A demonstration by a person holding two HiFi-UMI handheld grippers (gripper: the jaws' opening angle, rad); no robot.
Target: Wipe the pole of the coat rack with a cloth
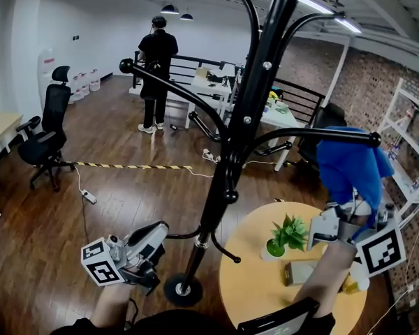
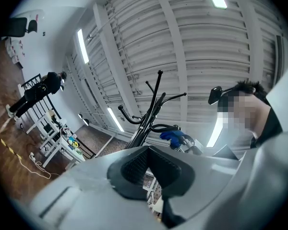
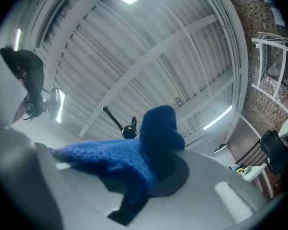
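Observation:
The black coat rack pole rises from a round base and leans toward the top of the head view, with curved arms branching off. My right gripper is shut on a blue cloth, held up beside the knob of one arm, right of the pole. In the right gripper view the blue cloth fills the jaws and a black knob shows behind it. My left gripper hovers low, just left of the pole, shut and empty. It points up at the coat rack.
A round yellow table holds a small potted plant and a box right of the base. An office chair stands at left. A person stands by white desks at the back. White shelving lines the brick wall.

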